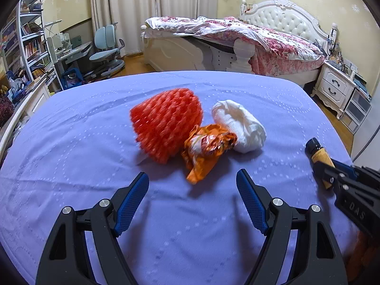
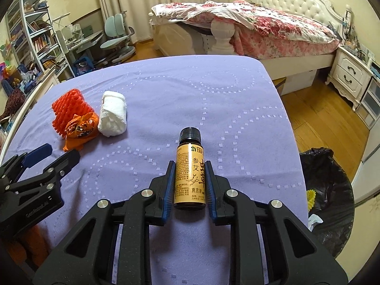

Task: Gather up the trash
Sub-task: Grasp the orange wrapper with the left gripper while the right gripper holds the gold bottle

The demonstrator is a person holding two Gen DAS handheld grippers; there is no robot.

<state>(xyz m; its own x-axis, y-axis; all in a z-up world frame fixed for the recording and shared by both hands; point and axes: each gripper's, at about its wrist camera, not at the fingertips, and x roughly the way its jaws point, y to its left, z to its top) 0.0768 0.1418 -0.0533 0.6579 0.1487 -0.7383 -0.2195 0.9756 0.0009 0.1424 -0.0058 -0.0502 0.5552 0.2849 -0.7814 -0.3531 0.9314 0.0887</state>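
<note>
Holding the small bottle (image 2: 190, 171) by its label, the right claw (image 2: 190, 166) is closed on it above the table (image 2: 213, 95), prob. to carry it to the bin bag (image 2: 327, 190) beside; left claw (image 1: 192, 178) is wide open w/ nothing inside, facing the orange wrapper (image 1: 206, 149), red foam net (image 1: 166, 123) & white tissue (image 1: 239, 125).

The left black two-finger gripper with blue ribbed pads (image 1: 192, 178) has its jaws spread wide and nothing between them; it points forward, low over the lilac quilted cloth (image 1: 95, 142). The right black two-finger gripper with blue ribbed pads (image 2: 190, 166) is also above this cloth, jaws closed on a small brown bottle with a yellow label (image 2: 190, 173).
</note>
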